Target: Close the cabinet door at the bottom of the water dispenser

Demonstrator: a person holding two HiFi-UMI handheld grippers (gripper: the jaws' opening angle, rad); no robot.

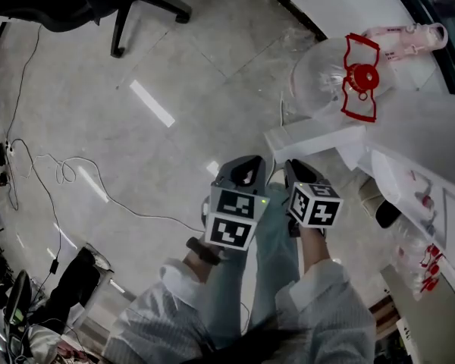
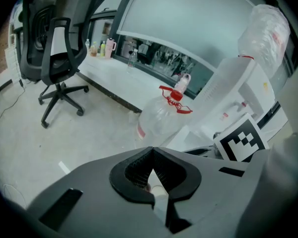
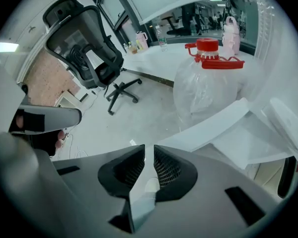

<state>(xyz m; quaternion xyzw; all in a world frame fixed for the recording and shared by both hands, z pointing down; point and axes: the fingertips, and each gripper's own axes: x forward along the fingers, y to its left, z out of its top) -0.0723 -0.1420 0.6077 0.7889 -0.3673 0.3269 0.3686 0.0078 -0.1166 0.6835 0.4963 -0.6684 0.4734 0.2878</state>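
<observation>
The white water dispenser [image 2: 232,83] stands at the right, with an upturned bottle [image 2: 264,29] on top. Its bottom cabinet door [image 1: 312,137] juts out open as a white panel, also visible in the right gripper view as the cabinet door [image 3: 223,121]. My left gripper [image 1: 246,165] and right gripper [image 1: 294,168] hang side by side just short of the door's edge, pointing down at it. The left gripper [image 2: 151,152] is shut with nothing in it. The right gripper [image 3: 149,150] is shut too, also empty.
An empty clear water bottle [image 1: 332,78] with a red cap and handle stands on the floor beside the door. An office chair [image 2: 57,46] is further off to the left. Cables [image 1: 61,169] trail over the floor. A plastic bag [image 1: 418,196] lies on the dispenser side.
</observation>
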